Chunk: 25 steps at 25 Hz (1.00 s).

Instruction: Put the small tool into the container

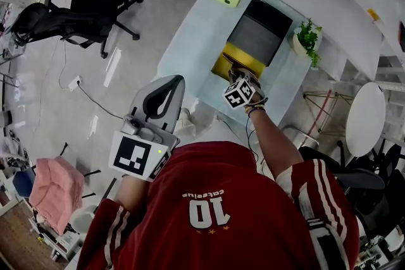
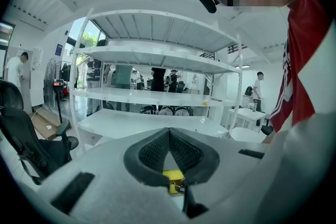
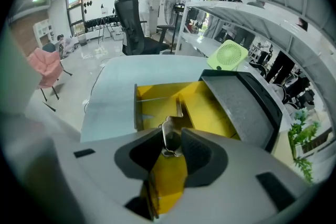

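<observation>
A pale table (image 1: pixel 183 54) runs far ahead, bearing a yellow container (image 3: pixel 152 108) with its dark lid (image 1: pixel 256 31) swung open to the right. The right gripper (image 1: pixel 235 71) hangs over the container with its jaws spread. The small metal tool (image 3: pixel 169 131) stands unpinched between them, above the yellow floor. The left gripper (image 2: pixel 169 132), near the person's body, has its jaws pressed together — nothing between.
</observation>
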Each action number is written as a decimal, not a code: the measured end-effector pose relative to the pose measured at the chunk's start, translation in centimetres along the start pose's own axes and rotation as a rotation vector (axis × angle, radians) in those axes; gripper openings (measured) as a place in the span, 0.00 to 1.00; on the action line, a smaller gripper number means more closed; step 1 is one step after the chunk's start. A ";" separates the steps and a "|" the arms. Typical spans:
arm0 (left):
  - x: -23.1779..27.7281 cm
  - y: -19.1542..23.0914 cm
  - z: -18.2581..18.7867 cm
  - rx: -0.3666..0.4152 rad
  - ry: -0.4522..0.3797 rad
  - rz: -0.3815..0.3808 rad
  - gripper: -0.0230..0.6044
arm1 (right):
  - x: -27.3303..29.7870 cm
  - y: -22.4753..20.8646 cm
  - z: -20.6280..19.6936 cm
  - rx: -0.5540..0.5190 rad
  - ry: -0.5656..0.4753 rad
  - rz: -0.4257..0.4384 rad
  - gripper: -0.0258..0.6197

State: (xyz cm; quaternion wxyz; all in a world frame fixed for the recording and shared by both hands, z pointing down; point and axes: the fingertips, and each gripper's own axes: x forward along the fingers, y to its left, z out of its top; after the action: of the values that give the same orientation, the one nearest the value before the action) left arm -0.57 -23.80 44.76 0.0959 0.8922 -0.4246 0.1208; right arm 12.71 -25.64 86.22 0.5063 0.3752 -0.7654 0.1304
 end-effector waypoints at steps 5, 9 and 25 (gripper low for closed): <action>-1.1 -0.1 -0.2 -0.011 -0.002 0.005 0.05 | -0.7 0.6 0.2 0.026 -0.007 0.015 0.21; -1.8 0.2 -0.1 -0.012 -0.012 0.013 0.05 | -1.5 1.1 0.4 0.033 -0.015 0.017 0.21; -1.9 0.3 1.1 -0.028 -0.068 0.013 0.05 | -9.9 -3.2 -1.8 0.248 -0.124 -0.056 0.20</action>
State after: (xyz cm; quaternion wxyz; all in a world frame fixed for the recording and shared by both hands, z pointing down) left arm -1.81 -22.83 43.19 0.0931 0.8915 -0.4351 0.0852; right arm 18.20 -22.44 77.82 0.4113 0.4635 -0.7623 0.1866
